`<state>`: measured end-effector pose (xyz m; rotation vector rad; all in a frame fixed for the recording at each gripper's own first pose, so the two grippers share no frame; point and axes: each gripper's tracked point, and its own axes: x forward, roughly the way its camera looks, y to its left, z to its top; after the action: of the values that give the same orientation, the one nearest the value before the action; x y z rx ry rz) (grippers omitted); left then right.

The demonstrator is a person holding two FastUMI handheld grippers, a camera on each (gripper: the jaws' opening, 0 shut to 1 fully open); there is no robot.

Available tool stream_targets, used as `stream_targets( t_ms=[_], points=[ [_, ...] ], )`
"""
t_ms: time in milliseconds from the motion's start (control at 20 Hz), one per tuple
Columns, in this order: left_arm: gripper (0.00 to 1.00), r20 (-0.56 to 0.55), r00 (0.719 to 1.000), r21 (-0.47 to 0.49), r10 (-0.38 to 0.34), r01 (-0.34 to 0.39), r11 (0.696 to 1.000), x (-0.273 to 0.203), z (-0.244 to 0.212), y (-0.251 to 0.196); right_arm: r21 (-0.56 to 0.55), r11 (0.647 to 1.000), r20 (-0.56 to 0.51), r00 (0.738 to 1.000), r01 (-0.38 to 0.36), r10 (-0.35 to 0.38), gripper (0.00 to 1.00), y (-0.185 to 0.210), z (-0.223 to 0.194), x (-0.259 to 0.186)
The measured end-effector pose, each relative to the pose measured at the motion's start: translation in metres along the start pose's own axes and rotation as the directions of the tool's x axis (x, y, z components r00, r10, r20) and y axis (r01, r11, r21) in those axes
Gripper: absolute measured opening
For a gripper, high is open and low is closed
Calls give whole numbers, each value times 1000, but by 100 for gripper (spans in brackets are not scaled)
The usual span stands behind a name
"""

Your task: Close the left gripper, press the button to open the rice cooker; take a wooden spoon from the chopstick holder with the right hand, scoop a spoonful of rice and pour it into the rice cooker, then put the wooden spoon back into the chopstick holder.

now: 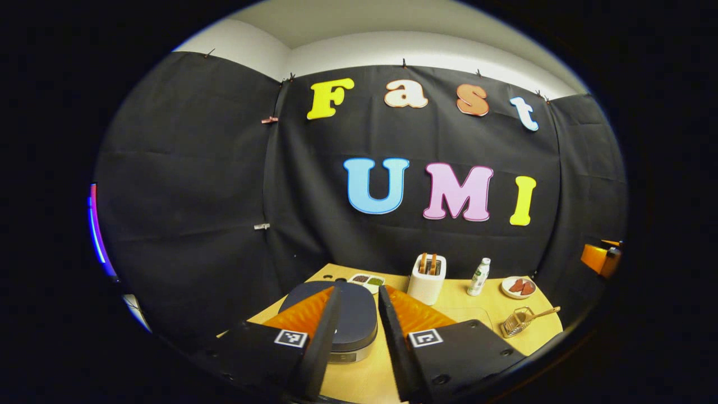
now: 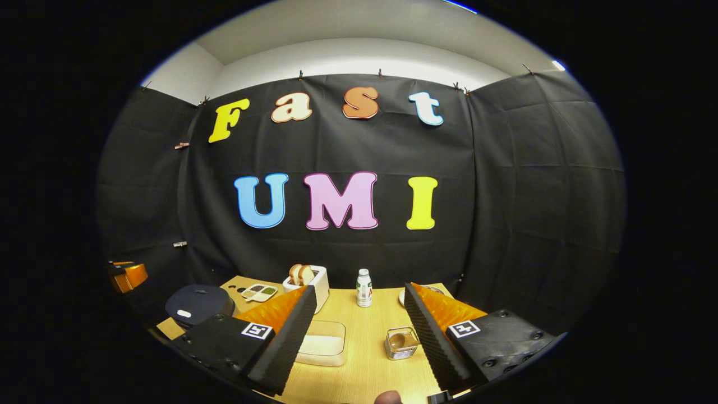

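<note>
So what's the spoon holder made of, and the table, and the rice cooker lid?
The chopstick holder looks like thin shiny metal wire, since you can see through it. The table looks like pale wood with faint grain, maybe laminate. The rice cooker lid looks like smooth matte dark plastic, probably.

A recording booth staged as a kitchen: black cloth walls (image 2: 505,185) surround a wooden table (image 2: 364,359) holding a toaster (image 1: 427,278) and rice cooker (image 1: 348,320).
</note>
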<state>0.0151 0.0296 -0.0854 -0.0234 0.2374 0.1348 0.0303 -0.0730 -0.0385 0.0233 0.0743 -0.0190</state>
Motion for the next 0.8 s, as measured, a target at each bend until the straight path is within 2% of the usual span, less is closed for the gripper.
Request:
stream_targets(
  t_ms=[150, 350, 550, 800],
  points=[
    [25, -100, 995, -8, -19, 18, 1000, 17, -29, 10, -2, 1000, -15, 1000, 6, -6, 98, -5, -6, 3],
    [7, -221, 974, -60, -49, 36, 998, 49, -68, 24, -19, 1000, -26, 999, 24, -24, 98, -16, -11, 8],
    [5, -354, 934, -64, -46, 25, 998, 87, -113, 45, -30, 998, -51, 997, 55, -57, 98, -31, -23, 14],
    [5, -440, 898, -79, -28, -8, 997, 122, -139, 69, -33, 996, -99, 991, 89, -92, 98, -44, -43, 17]
  ],
)
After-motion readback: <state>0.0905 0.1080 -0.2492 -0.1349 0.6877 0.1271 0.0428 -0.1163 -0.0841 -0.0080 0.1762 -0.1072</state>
